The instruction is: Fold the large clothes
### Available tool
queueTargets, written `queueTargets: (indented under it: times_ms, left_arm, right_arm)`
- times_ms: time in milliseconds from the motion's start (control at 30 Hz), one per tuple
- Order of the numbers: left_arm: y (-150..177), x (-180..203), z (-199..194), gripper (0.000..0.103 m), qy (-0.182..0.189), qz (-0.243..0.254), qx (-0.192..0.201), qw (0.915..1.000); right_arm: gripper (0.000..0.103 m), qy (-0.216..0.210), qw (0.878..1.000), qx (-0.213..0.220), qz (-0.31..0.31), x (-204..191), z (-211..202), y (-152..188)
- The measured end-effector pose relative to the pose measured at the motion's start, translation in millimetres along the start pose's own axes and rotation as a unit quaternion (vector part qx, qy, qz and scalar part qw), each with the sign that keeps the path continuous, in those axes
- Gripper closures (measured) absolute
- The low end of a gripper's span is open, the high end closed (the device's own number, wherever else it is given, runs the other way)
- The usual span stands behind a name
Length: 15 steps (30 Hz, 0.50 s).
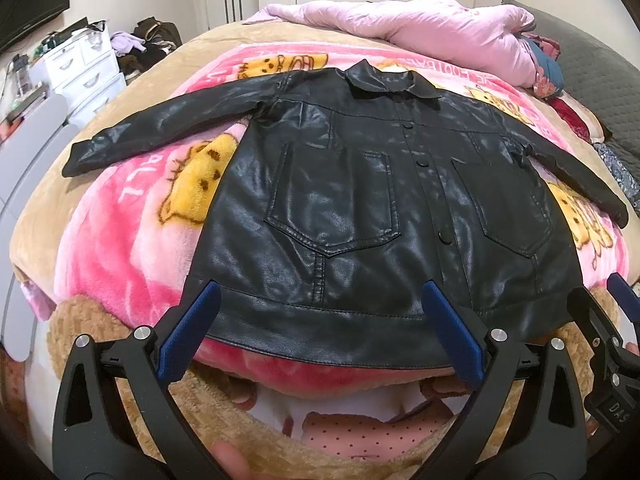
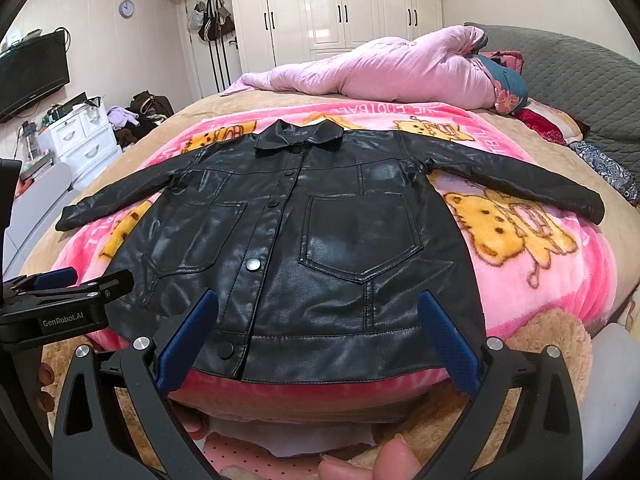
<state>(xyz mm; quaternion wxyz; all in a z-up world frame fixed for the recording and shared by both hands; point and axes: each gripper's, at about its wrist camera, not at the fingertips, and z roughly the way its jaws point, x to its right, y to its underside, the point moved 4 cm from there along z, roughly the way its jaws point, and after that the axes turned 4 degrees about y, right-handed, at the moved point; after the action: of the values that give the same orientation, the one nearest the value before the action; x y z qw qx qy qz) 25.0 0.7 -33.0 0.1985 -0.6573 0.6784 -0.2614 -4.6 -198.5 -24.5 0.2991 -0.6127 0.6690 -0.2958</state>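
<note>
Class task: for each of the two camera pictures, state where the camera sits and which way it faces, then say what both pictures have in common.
Left wrist: sits on the left gripper at the bed's foot, facing the headboard across the black jacket; jaws open, a fingertip below, right gripper at the right edge.
Right wrist: sits on the right gripper, facing likewise; jaws open, fingertips below, left gripper at the left edge.
Shared: jacket, pink blanket, pink quilt, white wardrobe.
</note>
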Motion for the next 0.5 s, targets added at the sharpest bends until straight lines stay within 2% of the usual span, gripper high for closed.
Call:
queueTargets:
  times_ms: [500]
  left_arm:
    - [-0.5,0.4,-1.5,0.009,0.002,0.001,0.001,1.0]
  right_arm:
    - [0.004,0.001,1.0,0.001,0.001,1.2,-0.3,0.0]
